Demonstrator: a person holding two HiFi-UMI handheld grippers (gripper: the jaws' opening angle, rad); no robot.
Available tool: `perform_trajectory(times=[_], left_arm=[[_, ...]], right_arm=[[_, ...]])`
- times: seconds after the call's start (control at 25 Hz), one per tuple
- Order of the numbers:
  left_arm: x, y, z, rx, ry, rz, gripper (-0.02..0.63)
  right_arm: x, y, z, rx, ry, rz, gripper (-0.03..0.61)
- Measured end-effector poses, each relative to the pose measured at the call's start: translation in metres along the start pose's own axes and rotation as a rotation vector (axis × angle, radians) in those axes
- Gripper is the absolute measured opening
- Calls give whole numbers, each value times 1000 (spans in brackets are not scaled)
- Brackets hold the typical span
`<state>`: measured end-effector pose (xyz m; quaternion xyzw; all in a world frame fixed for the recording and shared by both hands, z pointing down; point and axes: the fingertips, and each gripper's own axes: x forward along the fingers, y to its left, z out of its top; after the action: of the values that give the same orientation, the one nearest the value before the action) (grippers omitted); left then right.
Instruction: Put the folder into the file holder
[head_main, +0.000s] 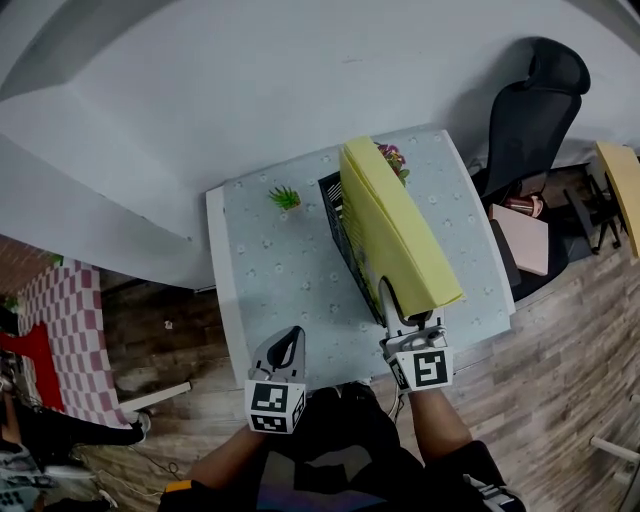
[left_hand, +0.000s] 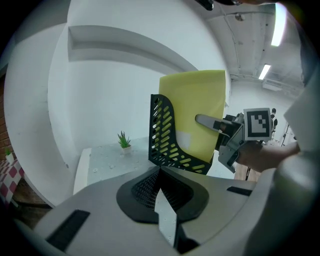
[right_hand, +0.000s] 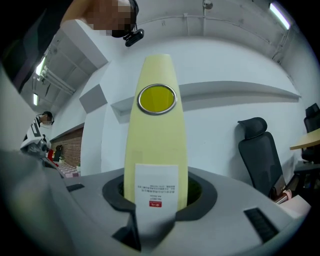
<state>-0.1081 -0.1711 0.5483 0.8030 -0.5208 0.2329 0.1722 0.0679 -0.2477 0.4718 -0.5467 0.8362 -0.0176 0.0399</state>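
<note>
The folder, a thick yellow one, stands on edge in the black mesh file holder about the middle of the worktop, leaning toward the worktop's right edge. Its near end reaches past the holder toward the near edge. The left gripper view shows its broad face rising well above the holder's slotted side. The right tool has the folder's near lower corner. In its own view the spine, with a white label and a round finger hole, fills the gap between the jaws, which stand wide on either side of it and close against it. The left tool hangs over the worktop's near edge, left of the holder and apart from it. Its jaws are drawn together with nothing between them. A small green plant sits near the far edge, left of the holder. A black office chair stands beyond the far right corner.
</note>
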Motion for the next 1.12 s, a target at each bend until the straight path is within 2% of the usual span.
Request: perform_trajectory(times=[0.24,0.52,0.68,1.12], left_arm=[[1,-5,6,3,-22,-26,5],[-1,-9,21,1,-73,-46,5],[-4,-12,34,-5,-122,-71,5],[-15,-54,61,26,-224,-192,5]], right_arm=[[-1,-1,-38,-22,156,-30,191],[-1,0,-59,-47,284,-47,210],[-11,2,-52,-38,325,-62,219],[-87,6,-5,3,328,-191,219]])
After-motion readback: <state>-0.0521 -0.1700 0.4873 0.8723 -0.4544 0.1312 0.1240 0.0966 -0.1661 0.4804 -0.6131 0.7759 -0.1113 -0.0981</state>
